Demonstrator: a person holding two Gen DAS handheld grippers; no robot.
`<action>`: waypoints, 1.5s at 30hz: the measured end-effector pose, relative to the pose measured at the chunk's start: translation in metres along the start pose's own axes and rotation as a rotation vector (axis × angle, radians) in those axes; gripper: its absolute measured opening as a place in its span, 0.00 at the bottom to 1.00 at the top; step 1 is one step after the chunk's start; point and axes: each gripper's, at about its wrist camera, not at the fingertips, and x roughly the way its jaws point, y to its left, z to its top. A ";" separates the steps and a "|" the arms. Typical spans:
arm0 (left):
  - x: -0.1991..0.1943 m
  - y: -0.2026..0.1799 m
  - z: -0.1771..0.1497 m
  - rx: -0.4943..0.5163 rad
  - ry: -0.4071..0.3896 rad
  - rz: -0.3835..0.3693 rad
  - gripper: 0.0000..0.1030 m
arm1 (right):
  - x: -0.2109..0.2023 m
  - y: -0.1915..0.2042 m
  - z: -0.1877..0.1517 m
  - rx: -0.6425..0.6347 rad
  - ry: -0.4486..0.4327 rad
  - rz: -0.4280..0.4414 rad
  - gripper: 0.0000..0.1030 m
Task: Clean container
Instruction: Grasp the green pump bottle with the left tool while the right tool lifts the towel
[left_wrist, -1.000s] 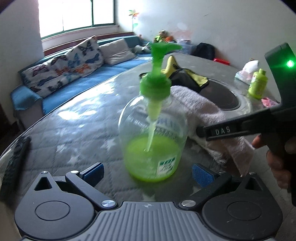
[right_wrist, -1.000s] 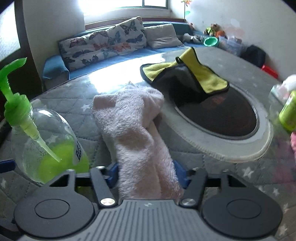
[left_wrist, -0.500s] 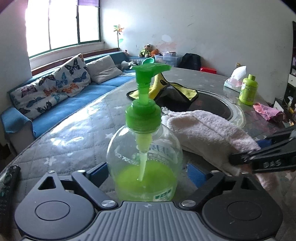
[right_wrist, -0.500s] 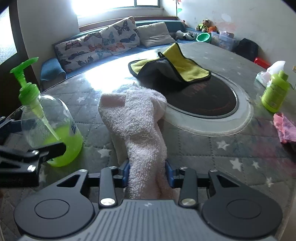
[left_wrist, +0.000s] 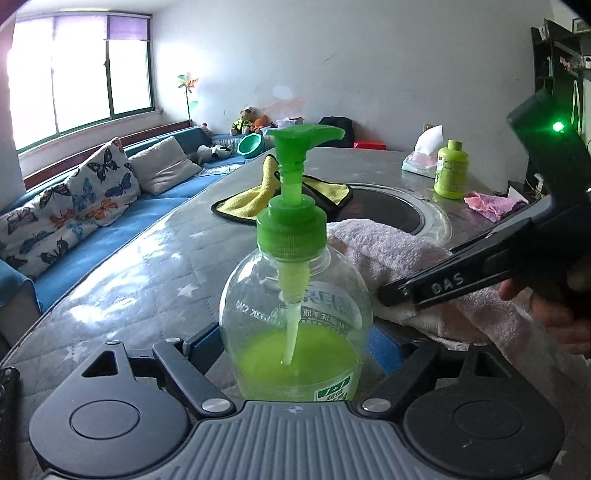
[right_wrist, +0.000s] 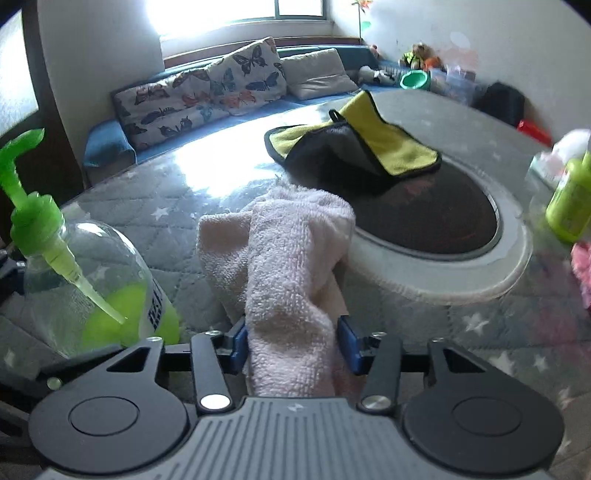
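The left gripper is clasping the bottle, standing upright on the counter, between its fingers. The right gripper is clenching a pink towel just right of the bottle, fingers pressed into the cloth.

A home living room: a blue sofa with butterfly cushions under the window, stuffed toys along the far edge.

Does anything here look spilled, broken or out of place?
Nothing spilled or broken. The soap bottle stands upright between the left claw's pads. Only the yellow cloth looks untidy, crumpled across the table's dark round inset.
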 end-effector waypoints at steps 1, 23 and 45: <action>0.000 0.000 -0.001 -0.001 -0.002 -0.003 0.84 | -0.002 -0.002 -0.001 0.013 -0.006 0.012 0.42; -0.015 -0.006 -0.005 0.045 -0.035 0.001 0.81 | -0.032 -0.023 0.012 0.376 -0.102 0.485 0.27; -0.027 -0.035 -0.012 0.070 -0.038 -0.056 0.84 | -0.037 -0.029 -0.050 0.331 0.004 0.313 0.25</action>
